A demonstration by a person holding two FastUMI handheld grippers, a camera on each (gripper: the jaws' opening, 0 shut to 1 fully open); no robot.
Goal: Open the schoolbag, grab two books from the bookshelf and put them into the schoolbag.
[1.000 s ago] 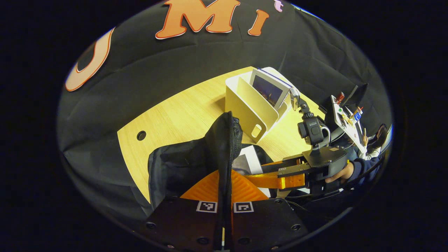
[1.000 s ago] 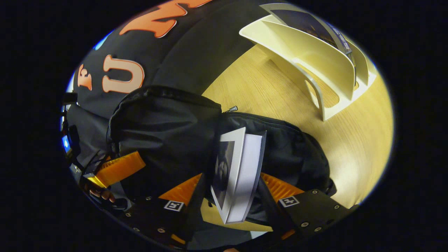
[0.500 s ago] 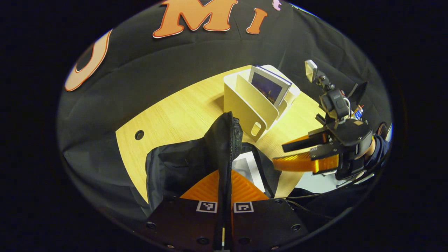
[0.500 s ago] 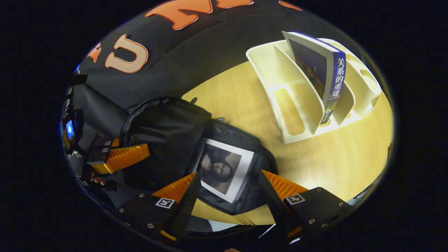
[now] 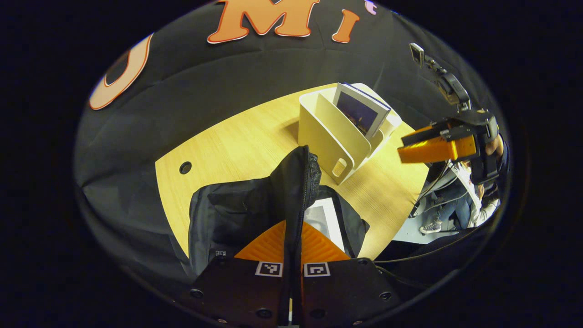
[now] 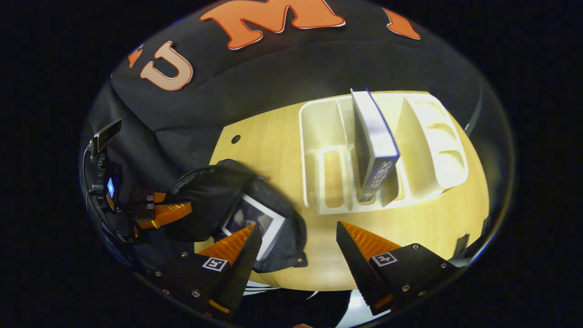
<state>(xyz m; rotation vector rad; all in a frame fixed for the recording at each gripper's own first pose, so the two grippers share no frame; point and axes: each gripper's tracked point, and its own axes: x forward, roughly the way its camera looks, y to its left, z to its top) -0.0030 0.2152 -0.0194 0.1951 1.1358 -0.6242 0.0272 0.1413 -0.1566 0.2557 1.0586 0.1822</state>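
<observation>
Wood table: left hand-held gripper pinches schoolbag flap; right hand-held gripper wide, empty.

The light wooden bench carries a black schoolbag and, near it, a cream bookshelf.

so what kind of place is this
Probably a staged recording booth, not a home: black cloth wall, a bare wooden table, and just a bookshelf and schoolbag as props.

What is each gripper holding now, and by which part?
The left gripper is shut on the schoolbag, at its opening flap edge. The right gripper is open, holding nothing.
</observation>
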